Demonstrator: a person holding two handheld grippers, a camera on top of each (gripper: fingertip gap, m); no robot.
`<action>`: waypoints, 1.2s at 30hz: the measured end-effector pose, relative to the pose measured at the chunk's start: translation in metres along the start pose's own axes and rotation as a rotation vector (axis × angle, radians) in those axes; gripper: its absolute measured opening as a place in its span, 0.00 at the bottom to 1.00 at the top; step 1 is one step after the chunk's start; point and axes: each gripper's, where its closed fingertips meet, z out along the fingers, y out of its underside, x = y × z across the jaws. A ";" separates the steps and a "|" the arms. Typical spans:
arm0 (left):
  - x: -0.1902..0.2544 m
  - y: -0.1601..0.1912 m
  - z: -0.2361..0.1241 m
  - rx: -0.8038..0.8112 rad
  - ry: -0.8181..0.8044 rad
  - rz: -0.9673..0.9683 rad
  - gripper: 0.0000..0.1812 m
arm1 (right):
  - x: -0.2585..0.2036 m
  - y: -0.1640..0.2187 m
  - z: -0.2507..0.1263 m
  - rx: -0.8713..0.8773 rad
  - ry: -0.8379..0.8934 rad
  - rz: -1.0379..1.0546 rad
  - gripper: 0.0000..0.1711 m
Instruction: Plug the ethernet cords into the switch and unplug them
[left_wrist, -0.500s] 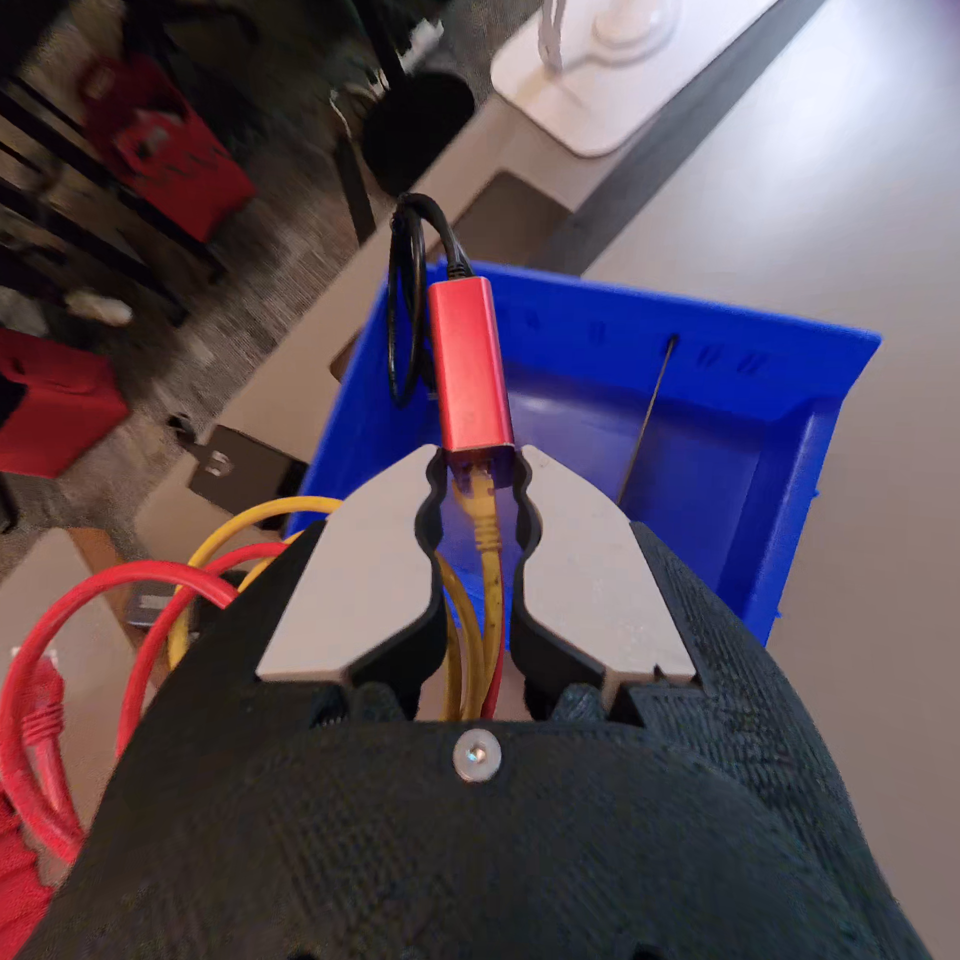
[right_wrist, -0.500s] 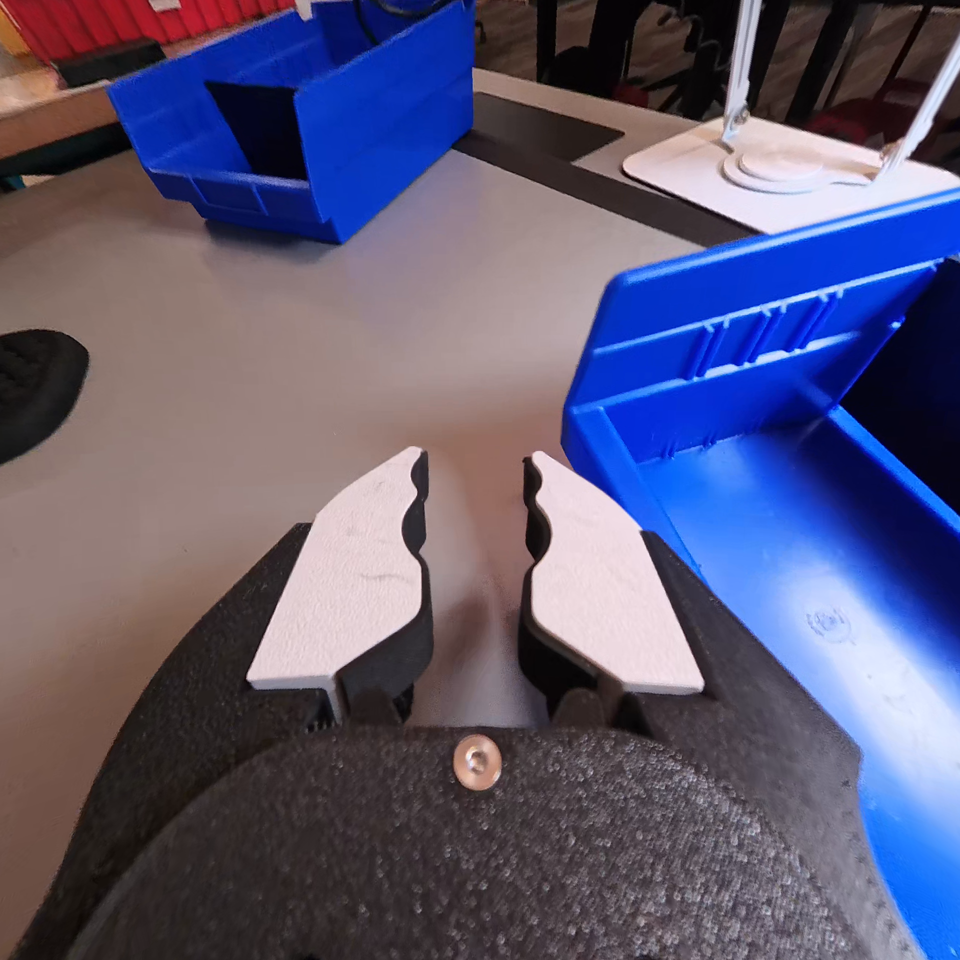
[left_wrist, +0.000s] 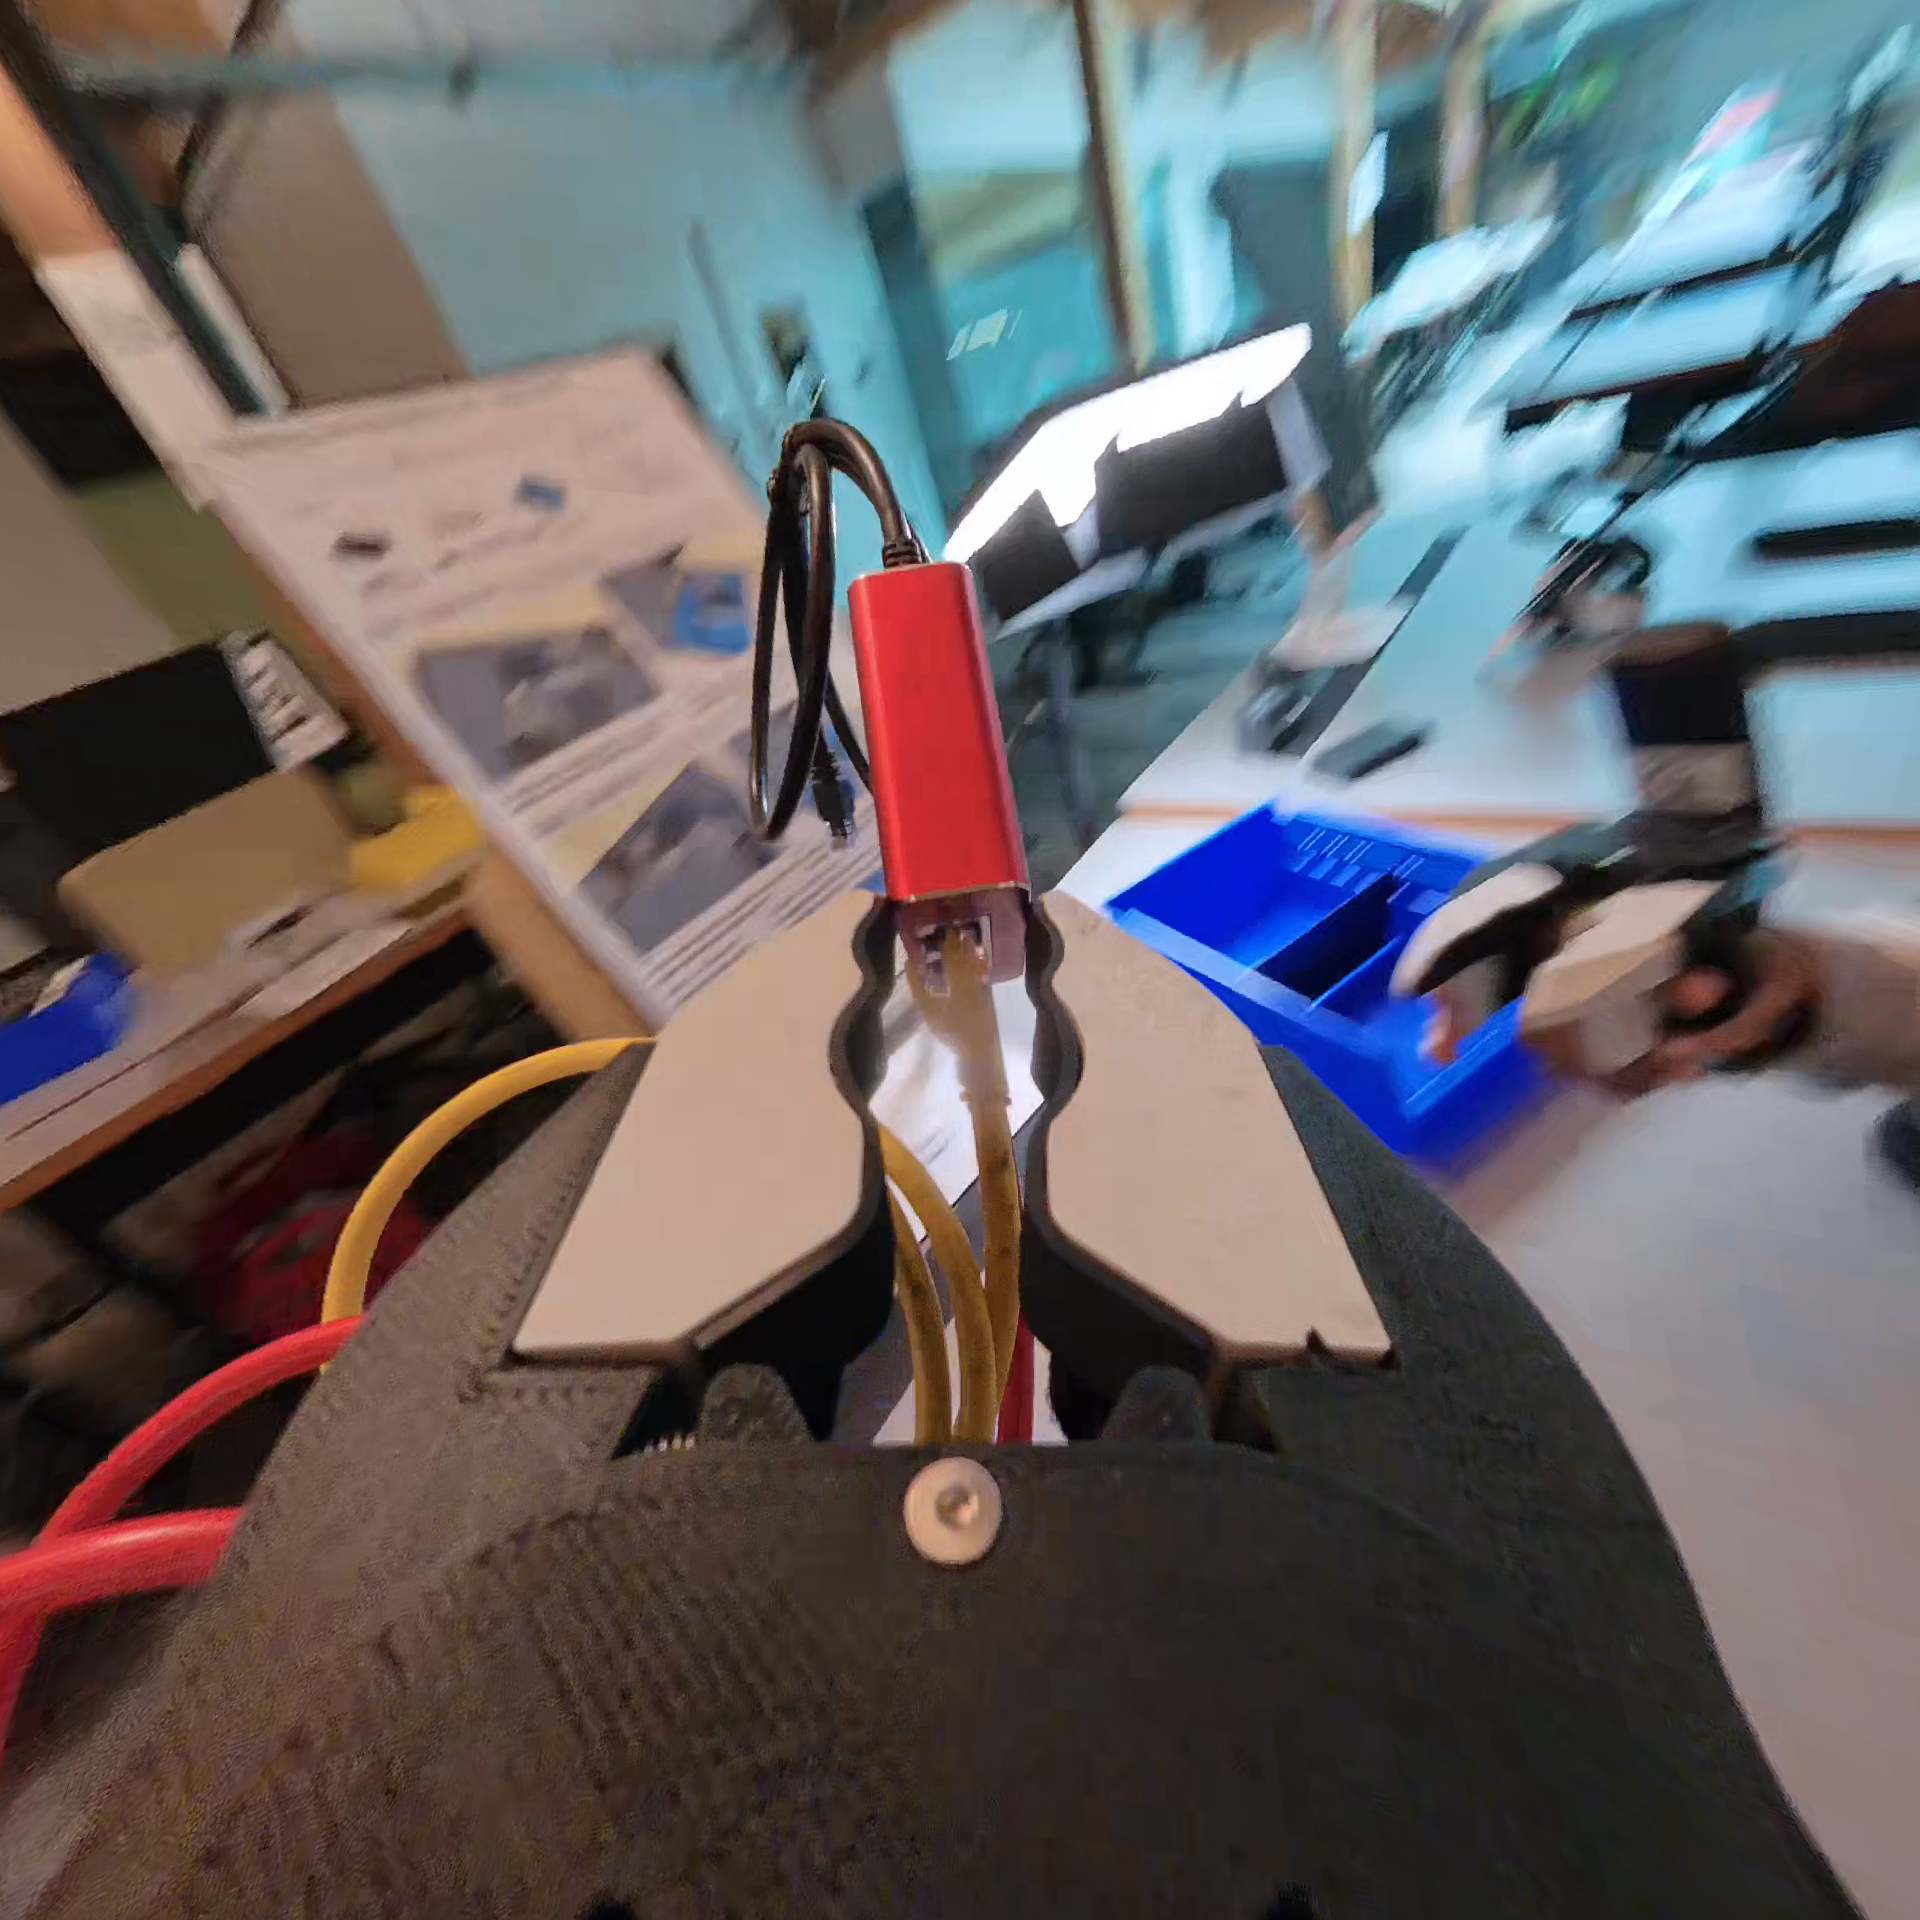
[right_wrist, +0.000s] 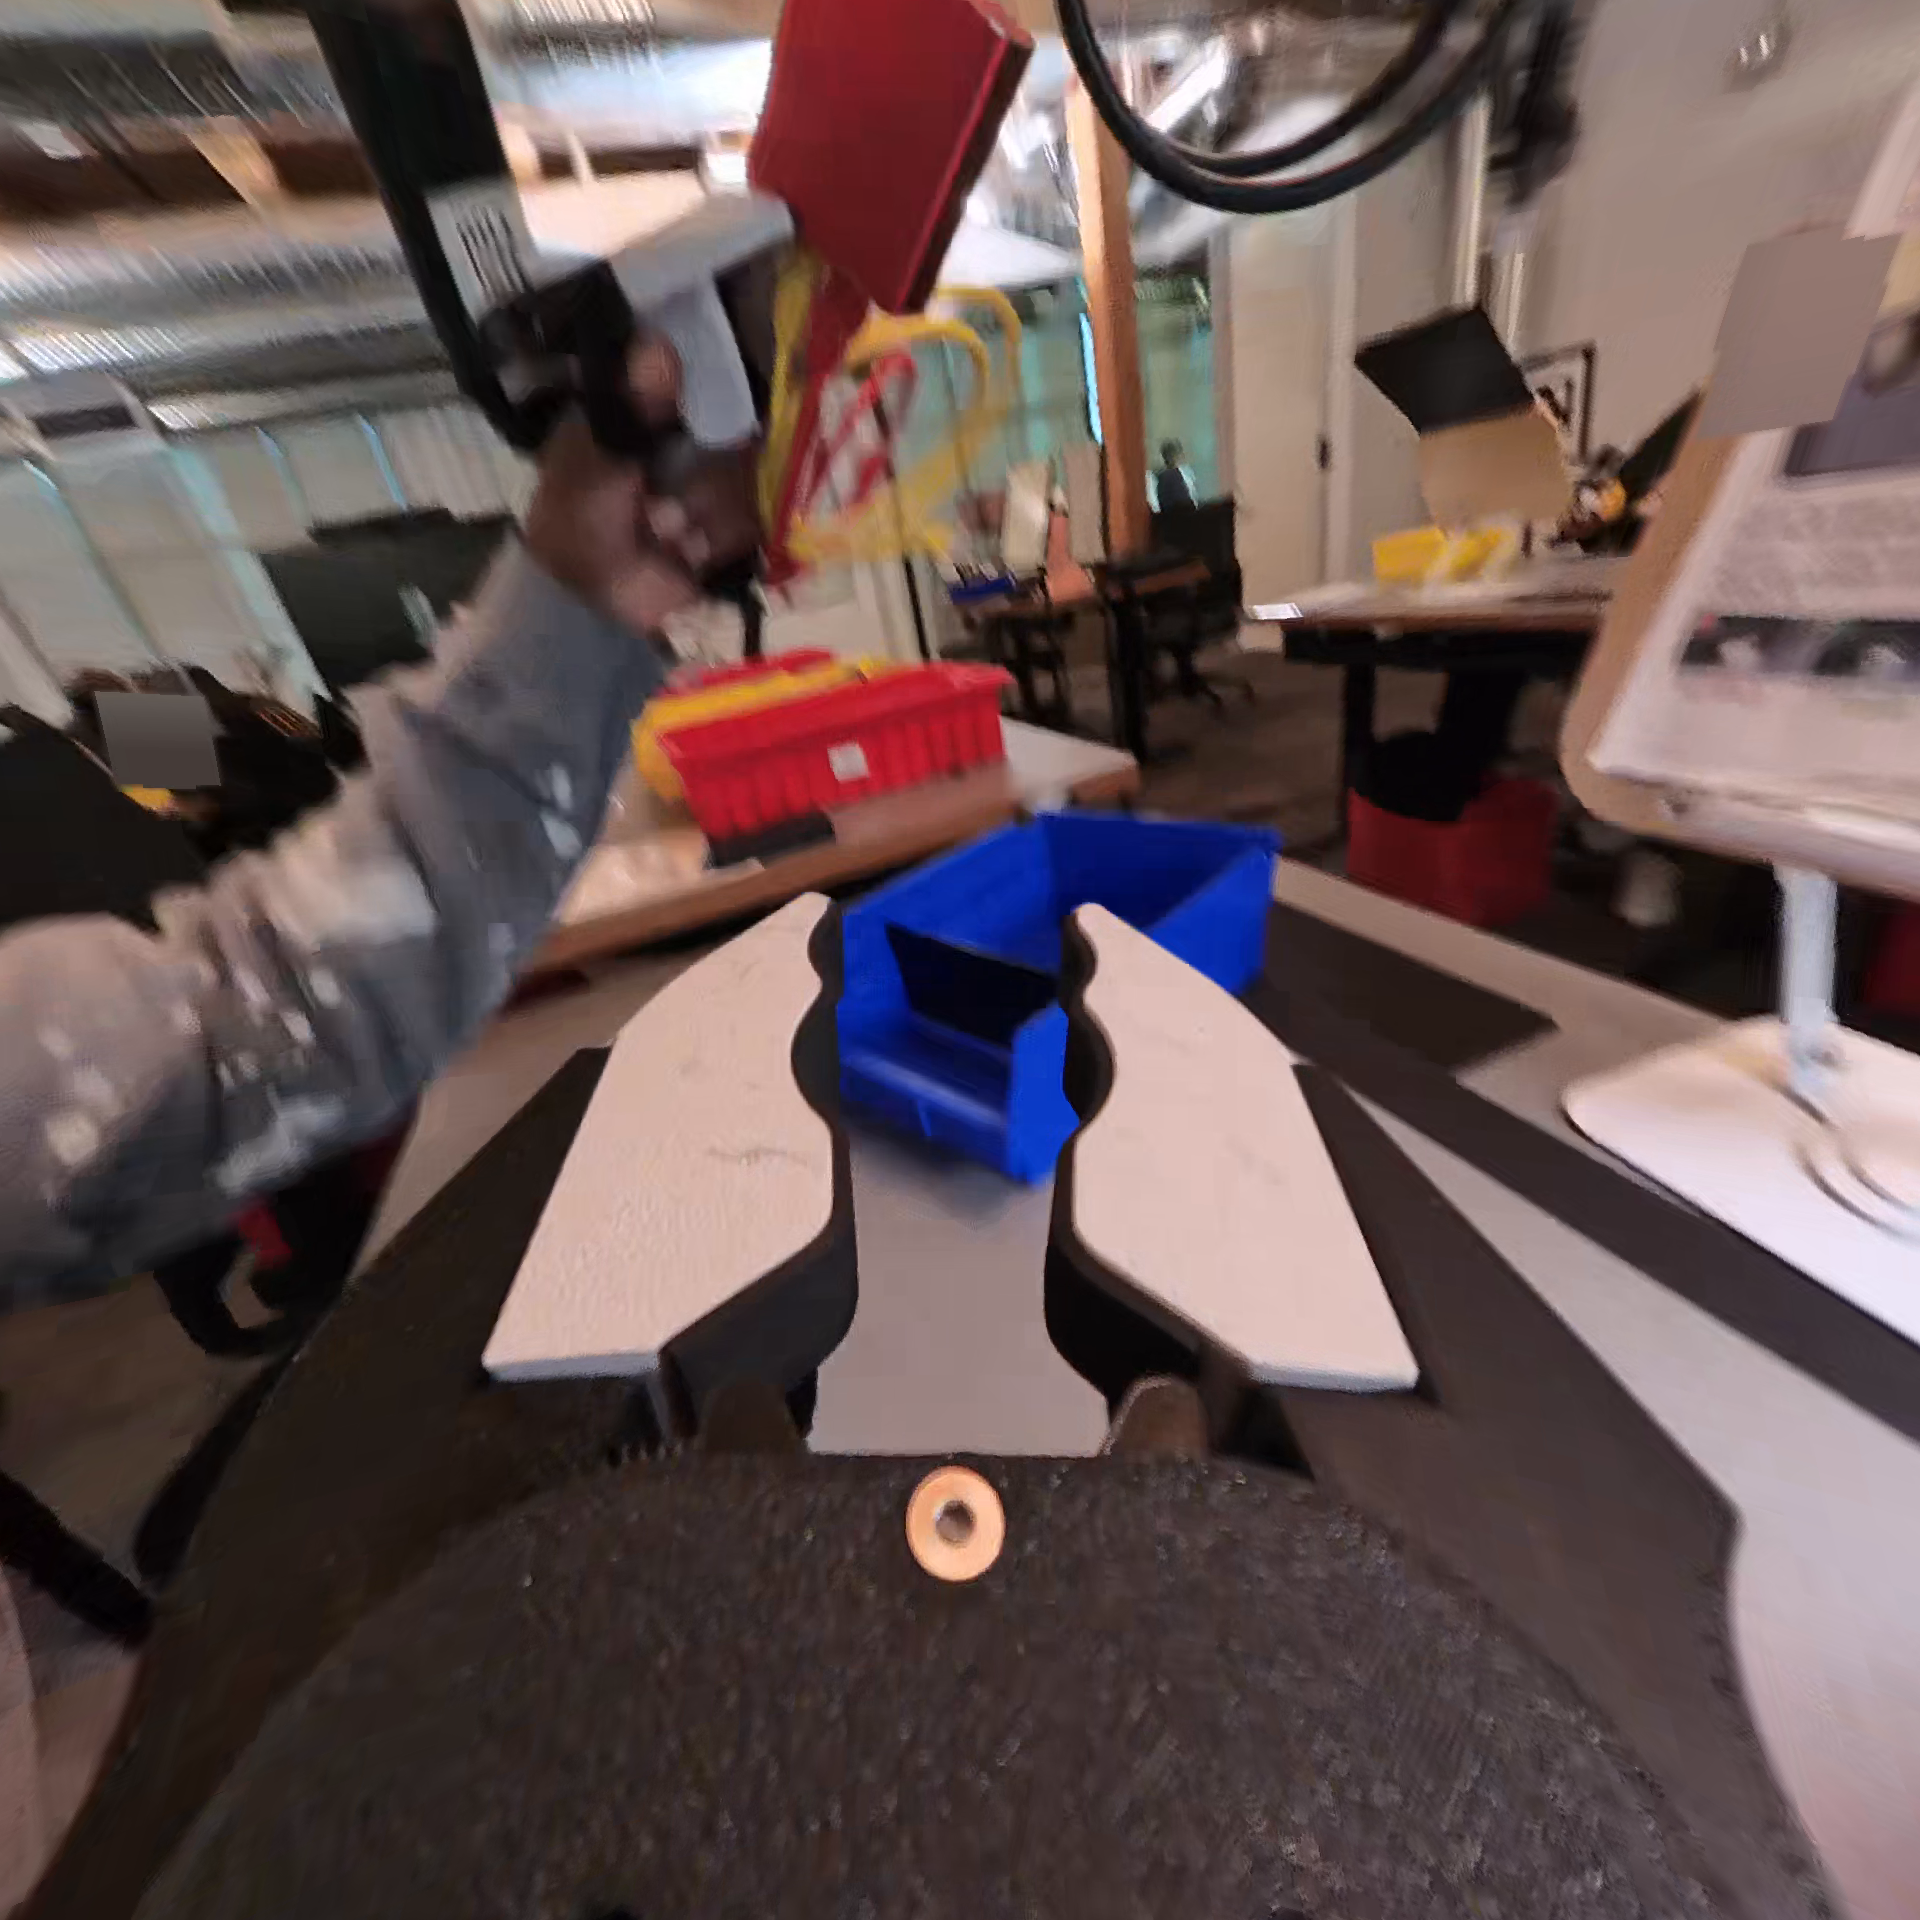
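Note:
My left gripper is shut on the port end of a red metal switch and holds it up in the air. A yellow ethernet cord is plugged into the switch and runs back between the fingers. A red cord loops at the lower left. A short black cable hangs off the switch's far end. My right gripper is open and empty above the grey table. In its view the switch hangs blurred at the top with the yellow cords trailing below it.
A blue divided bin stands on the table ahead of the right gripper; it also shows in the left wrist view. A white stand base with a poster board is at the right. A red bin sits behind.
The left gripper has lifted and tilted up from over the blue bin, still holding the switch. The right gripper has swung away from the near bin and now faces the far one.

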 end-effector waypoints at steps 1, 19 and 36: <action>0.020 -0.008 0.007 0.076 0.048 -0.036 0.14 | -0.008 -0.012 0.007 0.042 -0.026 0.006 0.24; 0.196 0.051 0.092 0.359 0.591 -0.422 0.14 | -0.035 -0.038 -0.020 0.081 -0.110 -0.158 0.19; 0.228 0.031 0.067 0.285 0.672 -0.291 0.20 | -0.082 -0.035 -0.034 0.050 -0.307 -0.351 0.16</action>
